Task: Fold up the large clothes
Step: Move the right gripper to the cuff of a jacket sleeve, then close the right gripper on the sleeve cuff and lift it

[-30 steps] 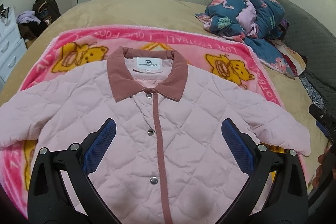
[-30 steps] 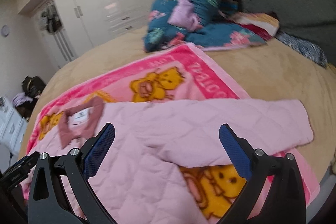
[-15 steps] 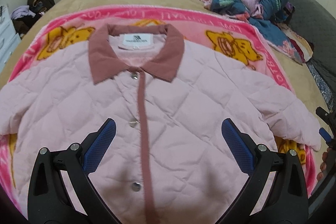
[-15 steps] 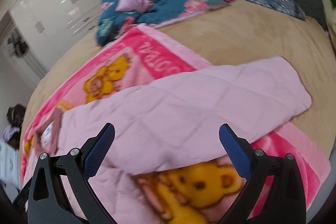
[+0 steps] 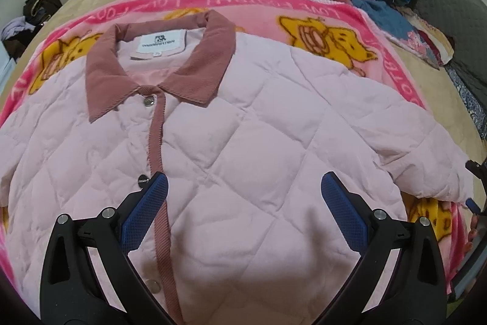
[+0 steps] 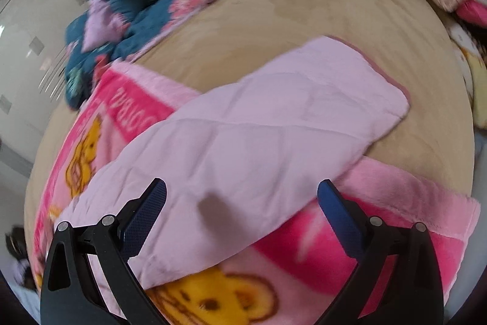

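The quilted jacket (image 5: pixel 243 142), judged soft, puffy and light, is seen spread flat on the blanket (image 5: pixel 304 2) ahead of the left gripper (image 5: pixel 243 215), while its sleeve (image 6: pixel 274 124), best pinched near the cuff, lies just ahead of the right gripper (image 6: pixel 242 215), both jaws being held apart and empty.

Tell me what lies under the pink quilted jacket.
The pink quilted jacket lies on a pink bear-print blanket over a tan bedspread; its sleeve end rests on the bedspread. Whatever lies beneath the body is covered.

Left tongs (image 5: pixel 243 192) and right tongs (image 6: pixel 242 194) gape wide, empty.
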A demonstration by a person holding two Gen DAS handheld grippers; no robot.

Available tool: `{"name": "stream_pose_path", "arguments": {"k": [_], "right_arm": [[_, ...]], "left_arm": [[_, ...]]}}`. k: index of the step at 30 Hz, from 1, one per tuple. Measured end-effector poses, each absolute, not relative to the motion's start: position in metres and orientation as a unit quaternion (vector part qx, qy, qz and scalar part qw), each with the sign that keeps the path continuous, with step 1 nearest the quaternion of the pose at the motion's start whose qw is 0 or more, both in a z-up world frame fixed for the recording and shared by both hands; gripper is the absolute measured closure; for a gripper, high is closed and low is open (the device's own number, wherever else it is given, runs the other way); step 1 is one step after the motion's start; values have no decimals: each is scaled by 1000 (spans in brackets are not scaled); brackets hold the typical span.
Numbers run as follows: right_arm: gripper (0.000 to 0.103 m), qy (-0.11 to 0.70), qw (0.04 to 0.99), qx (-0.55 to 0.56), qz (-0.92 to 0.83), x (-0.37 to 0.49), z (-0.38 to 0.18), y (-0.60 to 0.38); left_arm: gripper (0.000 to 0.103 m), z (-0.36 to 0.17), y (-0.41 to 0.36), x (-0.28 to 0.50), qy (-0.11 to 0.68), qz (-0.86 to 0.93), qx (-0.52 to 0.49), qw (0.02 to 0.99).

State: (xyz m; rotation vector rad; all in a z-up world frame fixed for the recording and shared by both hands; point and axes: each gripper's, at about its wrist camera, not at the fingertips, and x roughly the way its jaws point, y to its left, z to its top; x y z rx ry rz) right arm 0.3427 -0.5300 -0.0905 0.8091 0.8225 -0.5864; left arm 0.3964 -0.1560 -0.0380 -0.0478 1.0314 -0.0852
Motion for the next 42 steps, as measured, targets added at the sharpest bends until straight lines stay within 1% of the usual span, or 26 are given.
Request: {"name": "stream_pose_path", "arguments": {"k": [7, 11, 12, 14, 15, 16, 17, 19, 22, 27, 36, 42], "right_arm": [[4, 370, 745, 469, -297, 333, -128, -577], [4, 333, 749, 490, -297, 338, -131, -593], [6, 323, 745, 504, -296, 339, -136, -598], [22, 312, 746, 508, -297, 341, -139, -602], [50, 300, 754, 507, -290, 343, -139, -602], [65, 288, 759, 518, -269, 345, -139, -603], [68, 283, 762, 521, -259, 346, -137, -603], [77, 270, 786, 499, -246, 349, -119, -598], [84, 247, 823, 472, -196, 359, -81, -585], [85, 229, 883, 389, -130, 380, -6, -544], [86, 199, 939, 281, -19, 394, 96, -455], [86, 191, 955, 224, 29, 402, 133, -398]], "left_arm": [[8, -39, -147, 409, 499, -34, -24, 866], [8, -34, -132, 409, 502, -27, -21, 864], [8, -33, -129, 409, 503, -26, -20, 864], [8, -28, -120, 407, 504, -23, -20, 863], [8, -24, -115, 406, 502, -23, -21, 864], [8, -19, -110, 405, 500, -24, -20, 865], [8, -15, -106, 404, 498, -24, -17, 867], [8, -6, -99, 402, 495, -27, -9, 868], [8, 8, -86, 399, 490, -30, -16, 871], [8, 27, -69, 393, 474, -21, -24, 880], [8, 57, -37, 379, 462, -27, -72, 884], [8, 79, -17, 367, 443, -23, -75, 893]]}}
